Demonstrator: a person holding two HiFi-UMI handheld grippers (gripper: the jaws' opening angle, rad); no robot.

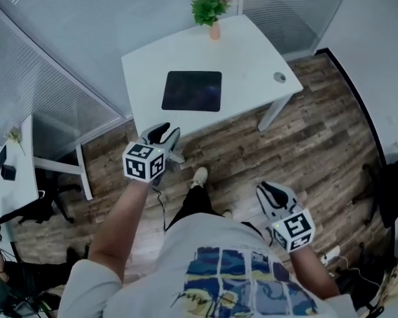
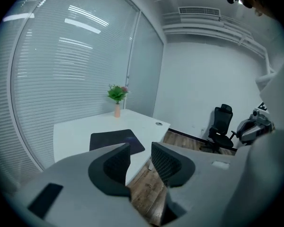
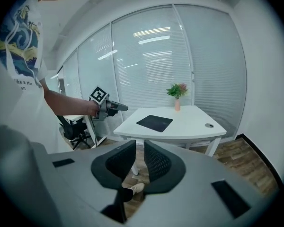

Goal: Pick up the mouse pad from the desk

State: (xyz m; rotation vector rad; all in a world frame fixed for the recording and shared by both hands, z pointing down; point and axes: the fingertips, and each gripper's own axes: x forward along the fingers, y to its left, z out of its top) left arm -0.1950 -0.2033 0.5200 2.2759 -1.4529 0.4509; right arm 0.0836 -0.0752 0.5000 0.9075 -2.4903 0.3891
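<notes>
A dark, flat, rectangular mouse pad (image 1: 192,91) is noted lying near the middle of the smooth white desk (image 1: 259,48), with a potted plant (image 1: 210,6) at the far edge. Both grippers are held short of the desk, over wood-plank floor (image 1: 305,144). On the left gripper (image 1: 167,131) the mesh-textured jaws are parted, with nothing between them. On the right gripper (image 1: 265,189) a narrower gap is seen, likewise empty.

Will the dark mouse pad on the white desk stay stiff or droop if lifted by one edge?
Likely droops: the mouse pad lies thin and flat on the desk, so probably soft and light. Its edge sits flush, so a grab may slide it across the smooth top first. The vase stands well clear, so sliding risks little.
</notes>
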